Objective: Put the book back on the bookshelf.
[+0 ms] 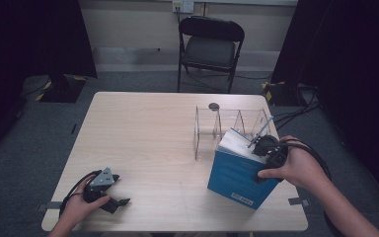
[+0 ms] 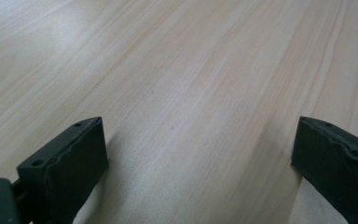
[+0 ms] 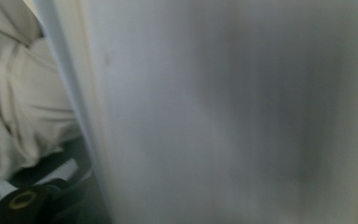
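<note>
Right tongs (image 1: 265, 148) apparently clasping blue book (image 1: 237, 180)

A light wooden surface (image 1: 143, 148) stands on grey carpet. Beyond its far edge sits a black folding chair (image 1: 210, 47) against a pale wall, with dark curtains (image 1: 29, 34) at both sides.

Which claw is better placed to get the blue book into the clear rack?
Right. The right claw is on the blue book, which stands tilted just in front of the clear rack. The left claw rests open and empty near the table's opposite corner.
</note>
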`<action>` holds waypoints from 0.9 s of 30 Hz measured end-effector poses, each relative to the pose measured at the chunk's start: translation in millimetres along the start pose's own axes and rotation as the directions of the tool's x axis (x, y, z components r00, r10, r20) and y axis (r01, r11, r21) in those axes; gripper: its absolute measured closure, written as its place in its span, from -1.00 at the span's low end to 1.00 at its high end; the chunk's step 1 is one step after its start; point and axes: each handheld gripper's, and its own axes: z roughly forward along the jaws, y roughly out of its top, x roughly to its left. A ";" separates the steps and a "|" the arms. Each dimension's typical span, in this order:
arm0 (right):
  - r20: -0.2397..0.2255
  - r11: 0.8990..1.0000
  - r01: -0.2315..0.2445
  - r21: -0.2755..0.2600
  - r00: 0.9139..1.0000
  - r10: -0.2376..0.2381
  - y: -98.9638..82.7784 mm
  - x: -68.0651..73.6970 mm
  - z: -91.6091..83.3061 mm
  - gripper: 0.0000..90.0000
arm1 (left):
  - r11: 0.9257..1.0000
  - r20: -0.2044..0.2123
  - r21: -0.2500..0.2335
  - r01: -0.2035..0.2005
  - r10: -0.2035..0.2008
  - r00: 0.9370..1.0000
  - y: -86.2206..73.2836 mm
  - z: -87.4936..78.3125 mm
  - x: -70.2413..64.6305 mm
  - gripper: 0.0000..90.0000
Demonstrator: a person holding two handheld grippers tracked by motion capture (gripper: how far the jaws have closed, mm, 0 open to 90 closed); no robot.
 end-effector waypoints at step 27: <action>-0.004 0.996 -0.028 -0.082 1.000 0.028 -4.5 3.0 0.5 0.36 | 1.000 0.000 0.000 0.000 0.000 1.000 0.1 0.0 0.1 -0.94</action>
